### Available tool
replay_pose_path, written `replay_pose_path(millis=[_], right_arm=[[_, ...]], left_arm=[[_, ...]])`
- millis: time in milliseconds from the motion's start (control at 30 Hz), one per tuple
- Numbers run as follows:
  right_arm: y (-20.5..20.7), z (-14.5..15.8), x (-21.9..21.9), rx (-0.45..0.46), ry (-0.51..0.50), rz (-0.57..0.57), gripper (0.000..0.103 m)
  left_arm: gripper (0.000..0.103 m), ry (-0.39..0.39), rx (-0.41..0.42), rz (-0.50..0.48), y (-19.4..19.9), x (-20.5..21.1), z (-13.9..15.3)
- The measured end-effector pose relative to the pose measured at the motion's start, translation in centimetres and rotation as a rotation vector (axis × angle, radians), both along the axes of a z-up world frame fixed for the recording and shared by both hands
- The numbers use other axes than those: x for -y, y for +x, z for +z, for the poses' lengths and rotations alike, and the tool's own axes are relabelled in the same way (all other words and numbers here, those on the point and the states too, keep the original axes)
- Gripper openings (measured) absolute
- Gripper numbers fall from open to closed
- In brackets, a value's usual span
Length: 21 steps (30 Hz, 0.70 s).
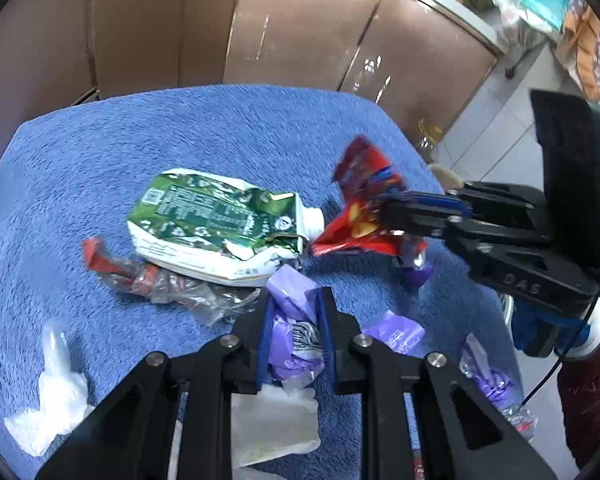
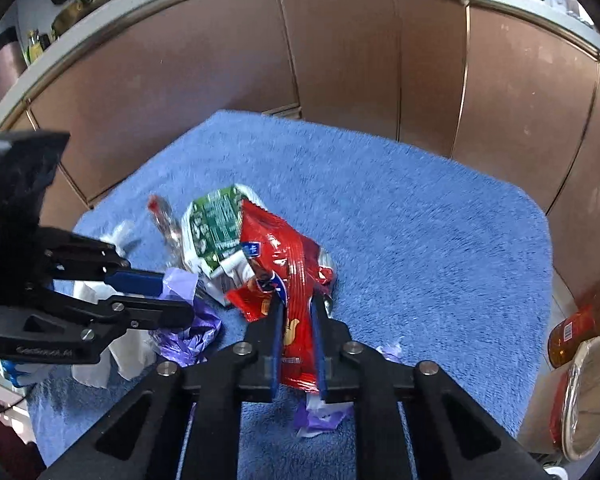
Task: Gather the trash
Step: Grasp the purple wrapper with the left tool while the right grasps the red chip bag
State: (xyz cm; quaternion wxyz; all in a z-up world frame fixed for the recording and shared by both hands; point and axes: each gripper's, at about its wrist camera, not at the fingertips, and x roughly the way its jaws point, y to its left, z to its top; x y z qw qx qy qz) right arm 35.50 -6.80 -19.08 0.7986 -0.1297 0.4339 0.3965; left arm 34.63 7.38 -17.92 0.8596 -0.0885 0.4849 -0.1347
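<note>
A crumpled white tissue [image 1: 50, 408] is seen far left of the flattened green carton [image 1: 216, 226], on the blue towel [image 1: 180, 132] that covers the desk. A clear wrapper with red ends [image 1: 140, 276] is found just left of and below the carton, touching its lower edge. The carton itself is laid flat near the middle of the towel, its white cap pointed right. Directly below the carton, the left claw [image 1: 294, 324] is clenched on a crumpled purple wrapper [image 1: 292, 320], which is pinched between its blue pads [image 1: 265, 336]. A white plastic scrap [image 1: 272, 424] is seen beneath that claw. Just right of the carton, a red snack bag [image 1: 364, 208] is grasped by the right claw [image 2: 296, 332] and is held touching the carton's cap end. More purple scraps [image 1: 396, 332] are scattered below and right of the carton. Brown cabinet doors [image 2: 340, 64] are seen beyond the towel
</note>
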Motion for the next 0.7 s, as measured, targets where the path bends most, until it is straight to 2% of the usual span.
replay_pose_path(millis=[300,700], right_arm=[[-3.4,4.6,1.0,0.059,0.079,-0.017,0.011],[-9.9,8.4,4.4,0.099,0.145,-0.088,0.011]], left_arm=[[0.019,-0.159,0.051,0.076,-2.3,-3.4,3.2],[0.019,-0.155,0.140,0.090,-7.0,-4.1,8.4]])
